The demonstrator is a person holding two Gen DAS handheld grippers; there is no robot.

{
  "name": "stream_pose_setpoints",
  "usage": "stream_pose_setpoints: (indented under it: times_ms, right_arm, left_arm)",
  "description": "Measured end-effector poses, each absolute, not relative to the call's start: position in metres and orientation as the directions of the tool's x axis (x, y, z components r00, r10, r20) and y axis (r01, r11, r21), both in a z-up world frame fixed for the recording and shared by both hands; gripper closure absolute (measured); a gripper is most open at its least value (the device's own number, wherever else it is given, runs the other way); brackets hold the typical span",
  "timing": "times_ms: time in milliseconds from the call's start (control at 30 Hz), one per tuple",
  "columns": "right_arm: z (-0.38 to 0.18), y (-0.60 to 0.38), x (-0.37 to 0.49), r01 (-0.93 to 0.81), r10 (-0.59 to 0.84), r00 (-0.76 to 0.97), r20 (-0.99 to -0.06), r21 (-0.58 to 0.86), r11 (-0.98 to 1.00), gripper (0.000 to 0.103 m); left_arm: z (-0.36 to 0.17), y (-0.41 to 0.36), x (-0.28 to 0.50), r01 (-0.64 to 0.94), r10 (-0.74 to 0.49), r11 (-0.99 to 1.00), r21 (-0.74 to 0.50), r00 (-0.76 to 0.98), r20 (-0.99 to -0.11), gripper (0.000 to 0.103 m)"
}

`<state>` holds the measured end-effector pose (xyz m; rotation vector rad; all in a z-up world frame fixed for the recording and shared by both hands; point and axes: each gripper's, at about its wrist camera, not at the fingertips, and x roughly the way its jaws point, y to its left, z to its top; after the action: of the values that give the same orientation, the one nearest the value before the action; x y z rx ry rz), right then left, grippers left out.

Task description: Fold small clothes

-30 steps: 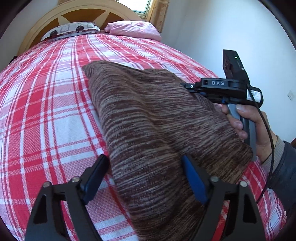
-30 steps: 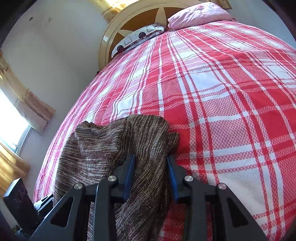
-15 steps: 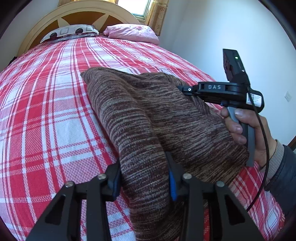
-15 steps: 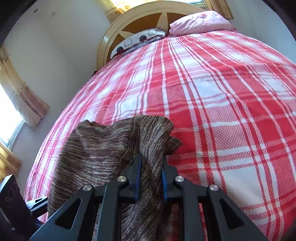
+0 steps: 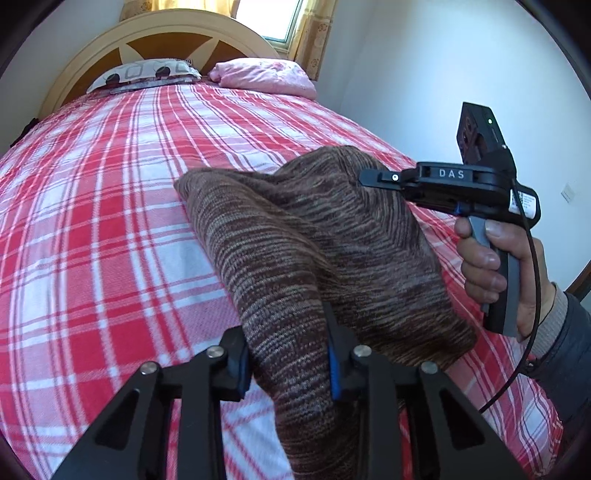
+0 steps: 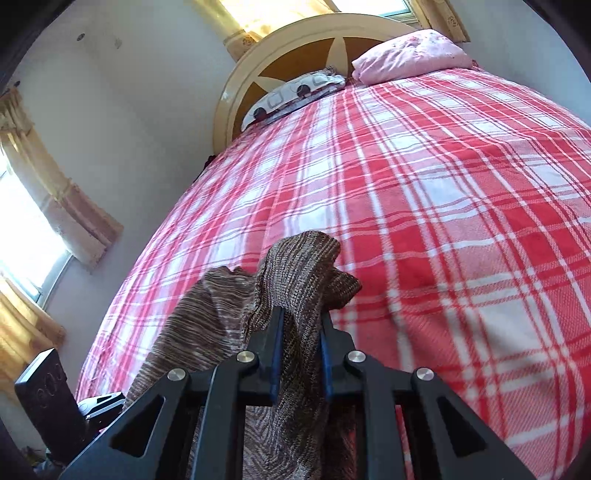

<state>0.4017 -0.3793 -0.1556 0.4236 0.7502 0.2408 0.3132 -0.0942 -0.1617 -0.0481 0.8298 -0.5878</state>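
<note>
Both grippers pinch the knit (image 5: 317,236) near the bed's (image 5: 110,221) foot edge: left gripper (image 5: 286,354) having just closed on one bunch, right gripper (image 6: 298,332) on another. Lift evenly, keep the edge taut, then carry it toward the headboard.

I see a bed (image 5: 110,229) covered by a red-and-white plaid blanket (image 6: 443,206). At its far end a rounded cream headboard (image 5: 173,40) with brown panels stands against the wall. Two pillows lie side by side below it: a patterned grey-white one (image 5: 144,74) and a pink one (image 5: 266,75). Yellowish curtains (image 6: 70,210) hang at a bright window (image 5: 266,18).
</note>
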Motion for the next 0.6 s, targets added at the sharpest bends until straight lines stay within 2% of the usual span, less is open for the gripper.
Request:
stream_pose_setpoints:
  times_ms: [600]
  right_arm:
    - [-0.13, -0.241, 0.365, -0.243, 0.534, 0.648, -0.543, 0.517, 0.821, 0.087]
  left_arm:
    - [-0.124, 0.025, 0.239, 0.345, -0.448, 0.894, -0.287, 0.653, -0.611, 0.071]
